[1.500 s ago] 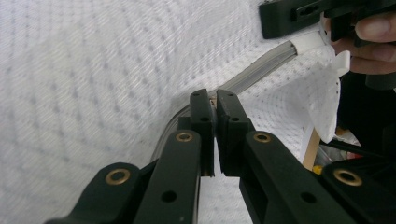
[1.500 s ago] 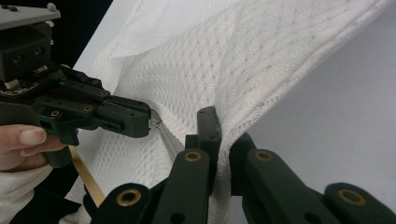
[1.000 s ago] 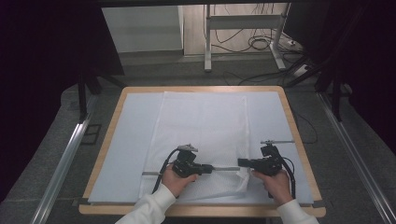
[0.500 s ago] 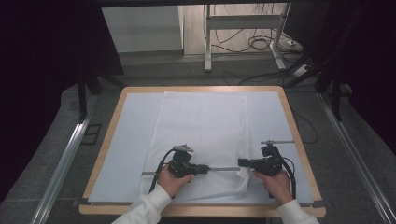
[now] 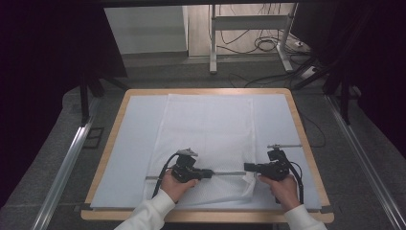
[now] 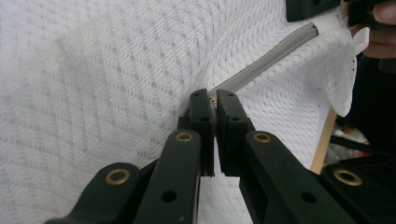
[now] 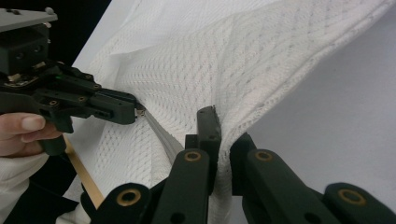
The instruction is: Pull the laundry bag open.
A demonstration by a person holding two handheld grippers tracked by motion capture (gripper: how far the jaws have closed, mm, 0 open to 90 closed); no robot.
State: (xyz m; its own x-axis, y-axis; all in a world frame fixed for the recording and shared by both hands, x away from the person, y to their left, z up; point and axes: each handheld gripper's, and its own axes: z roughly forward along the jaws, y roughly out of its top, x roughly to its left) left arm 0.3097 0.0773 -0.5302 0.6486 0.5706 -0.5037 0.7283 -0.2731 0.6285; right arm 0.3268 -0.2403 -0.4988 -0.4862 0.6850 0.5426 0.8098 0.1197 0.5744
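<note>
Close up, cloth (image 7: 233, 70) pinched in right tool (image 7: 219, 140).

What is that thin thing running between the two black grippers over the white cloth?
A grey strip stretches from the left gripper to the right gripper, above the white cloth, in the high view.
</note>
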